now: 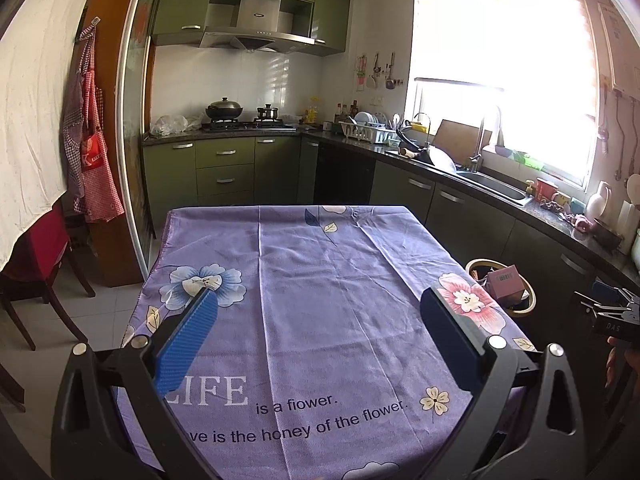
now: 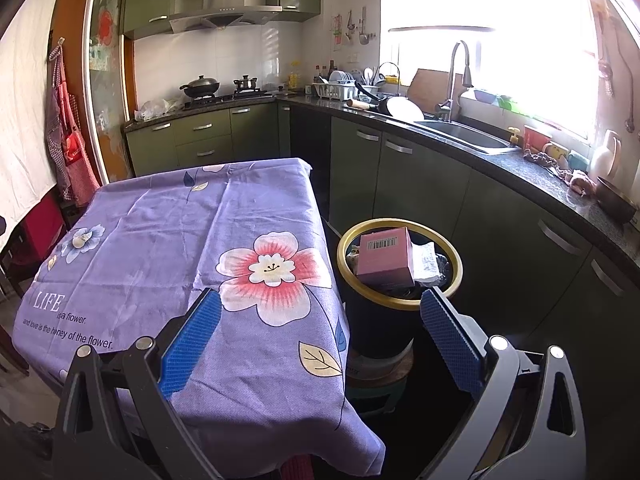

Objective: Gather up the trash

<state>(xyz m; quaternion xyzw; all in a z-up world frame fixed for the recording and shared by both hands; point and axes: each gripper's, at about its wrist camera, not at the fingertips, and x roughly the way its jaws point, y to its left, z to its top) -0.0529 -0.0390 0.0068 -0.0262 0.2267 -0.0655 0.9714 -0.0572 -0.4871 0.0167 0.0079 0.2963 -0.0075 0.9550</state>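
Resting inside the gold-rimmed trash bin [image 2: 400, 304] just beside the surface's [image 2: 168, 216] right edge, a pink box [image 2: 386, 258] is seen, while the left gripper [image 1: 320, 316] and right gripper [image 2: 320, 312] are held with fingers spread apart, empty.

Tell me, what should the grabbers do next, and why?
Probably pull both back and stop. The purple tablecloth shows no trash, the pink box and crumpled paper already sit in the bin, and the left gripper and right gripper are open and empty.
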